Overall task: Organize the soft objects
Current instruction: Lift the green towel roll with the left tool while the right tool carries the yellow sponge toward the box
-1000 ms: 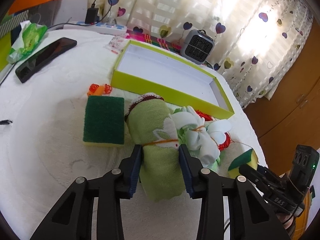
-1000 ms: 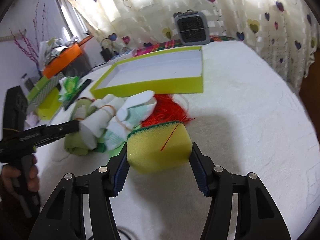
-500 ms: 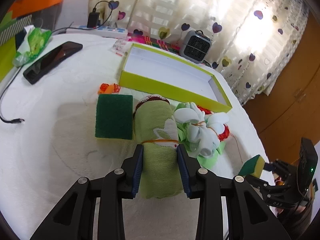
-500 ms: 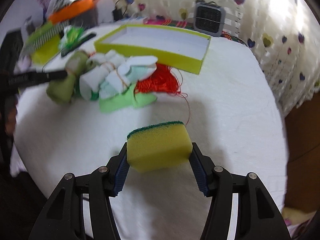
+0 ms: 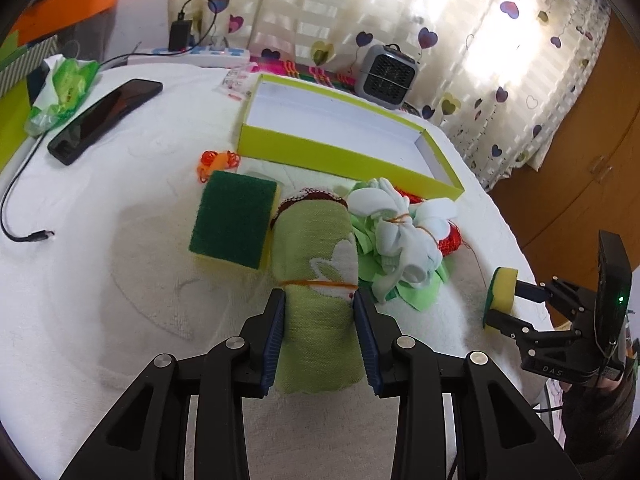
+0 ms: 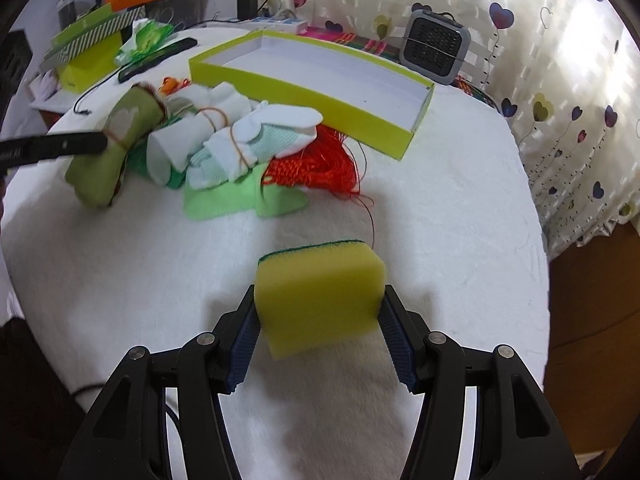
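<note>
The left claw (image 5: pixel 319 334) is clamped on the near end of a rolled green towel (image 5: pixel 316 276) bound with an orange rubber band; the roll lies on the white-covered bench (image 5: pixel 100 280), its far end pointing toward the shallow lime-green box (image 5: pixel 340 152). Just to its left sits a green-topped sponge (image 5: pixel 234 222), touching or nearly touching the roll. On the roll's other side is a heap: white socks (image 5: pixel 400 236) tied with bands, light green cloth (image 5: pixel 416 292) under them, and red string (image 6: pixel 320 166) spilling toward the box wall.

Well to the right, the right claw (image 6: pixel 320 334) grips a yellow sponge (image 6: pixel 320 292) by its two ends, green scouring side facing away, held a little above the bench with its shadow beneath.

A black phone (image 5: pixel 104 118) lies far left; a small grey fan (image 5: pixel 386 76) stands behind the box
</note>
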The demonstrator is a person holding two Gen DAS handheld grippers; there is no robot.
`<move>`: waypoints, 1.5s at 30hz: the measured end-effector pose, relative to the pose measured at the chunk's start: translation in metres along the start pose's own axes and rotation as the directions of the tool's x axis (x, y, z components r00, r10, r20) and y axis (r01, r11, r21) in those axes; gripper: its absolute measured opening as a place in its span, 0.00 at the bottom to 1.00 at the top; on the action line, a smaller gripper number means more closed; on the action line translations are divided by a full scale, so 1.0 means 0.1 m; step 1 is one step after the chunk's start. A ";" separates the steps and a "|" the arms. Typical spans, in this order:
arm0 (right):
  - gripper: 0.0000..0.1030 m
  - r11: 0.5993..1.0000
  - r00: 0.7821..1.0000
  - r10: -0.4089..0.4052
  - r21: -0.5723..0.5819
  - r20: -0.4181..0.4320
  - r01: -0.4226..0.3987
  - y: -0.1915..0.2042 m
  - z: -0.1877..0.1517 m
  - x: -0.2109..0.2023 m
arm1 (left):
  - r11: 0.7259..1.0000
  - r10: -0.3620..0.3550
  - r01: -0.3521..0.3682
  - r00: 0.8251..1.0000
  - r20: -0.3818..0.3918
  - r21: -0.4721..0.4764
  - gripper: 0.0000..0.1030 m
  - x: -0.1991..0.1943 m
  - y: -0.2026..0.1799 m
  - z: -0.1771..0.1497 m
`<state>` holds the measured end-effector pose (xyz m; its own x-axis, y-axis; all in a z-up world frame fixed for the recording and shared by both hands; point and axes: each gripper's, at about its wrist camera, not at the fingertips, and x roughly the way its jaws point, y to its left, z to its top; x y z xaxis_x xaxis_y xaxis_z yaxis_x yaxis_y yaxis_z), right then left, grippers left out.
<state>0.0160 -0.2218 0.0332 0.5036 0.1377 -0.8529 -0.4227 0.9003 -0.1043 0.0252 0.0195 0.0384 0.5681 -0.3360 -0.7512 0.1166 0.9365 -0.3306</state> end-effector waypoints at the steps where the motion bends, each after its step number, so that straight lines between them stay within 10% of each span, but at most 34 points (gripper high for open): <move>1: 0.57 1.000 1.000 0.008 0.009 0.007 -0.009 0.00 0.01 0.01 | 1.000 -0.006 0.006 1.000 -0.002 -0.007 0.33 0.01 0.00 0.01; 13: 0.70 0.975 0.980 0.149 0.147 0.133 -0.168 -0.09 -0.02 0.02 | 0.999 0.022 -0.020 0.999 -0.046 0.039 0.54 0.21 -0.10 0.08; 45: 0.59 0.960 0.962 0.116 0.220 0.247 -0.173 -0.16 0.02 -0.22 | 0.998 -0.004 0.000 0.997 0.073 0.055 0.34 -0.21 -0.12 0.27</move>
<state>0.0128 -0.2386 0.0547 0.6215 0.3393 -0.7061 -0.3272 0.9314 0.1595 0.0338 0.0184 0.0739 0.6258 -0.3312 -0.7062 0.1614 0.9408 -0.2981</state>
